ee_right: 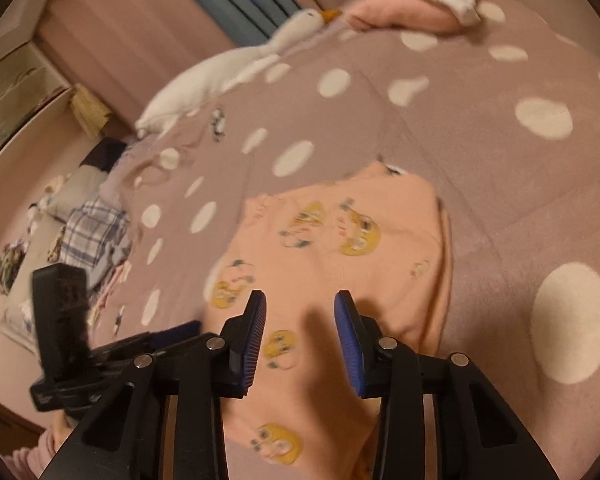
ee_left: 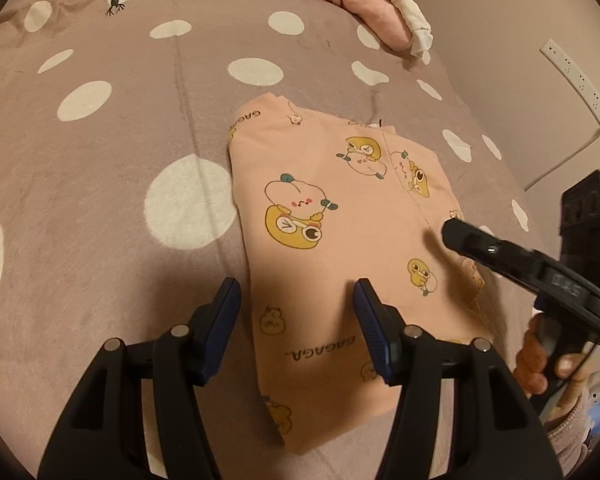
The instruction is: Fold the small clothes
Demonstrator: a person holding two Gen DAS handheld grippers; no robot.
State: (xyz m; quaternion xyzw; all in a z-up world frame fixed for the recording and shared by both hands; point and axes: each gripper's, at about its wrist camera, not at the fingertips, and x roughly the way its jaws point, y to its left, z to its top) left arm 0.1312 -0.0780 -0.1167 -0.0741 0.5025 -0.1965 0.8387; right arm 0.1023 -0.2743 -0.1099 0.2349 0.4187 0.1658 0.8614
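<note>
A peach garment (ee_left: 340,220) printed with yellow and pink cartoon figures lies folded into a rough rectangle on the dotted bed cover (ee_left: 100,160). My left gripper (ee_left: 296,312) hovers open over its near left edge, one finger above the cover and the other above the cloth, with nothing between them. From the right, my right gripper (ee_left: 454,234) reaches in over the garment's right side, held by a hand (ee_left: 540,364). In the right wrist view the garment (ee_right: 360,248) is blurred, and the right gripper (ee_right: 300,320) stands open above it, gripping nothing. The left gripper (ee_right: 172,332) shows at the lower left.
Folded pink and white clothes (ee_left: 380,12) lie at the far right of the bed. A white goose plush (ee_right: 228,68) rests along the bed's far edge. Clothes and bags (ee_right: 96,232) are heaped on the floor beside the bed. A power strip (ee_left: 576,80) hangs on the wall.
</note>
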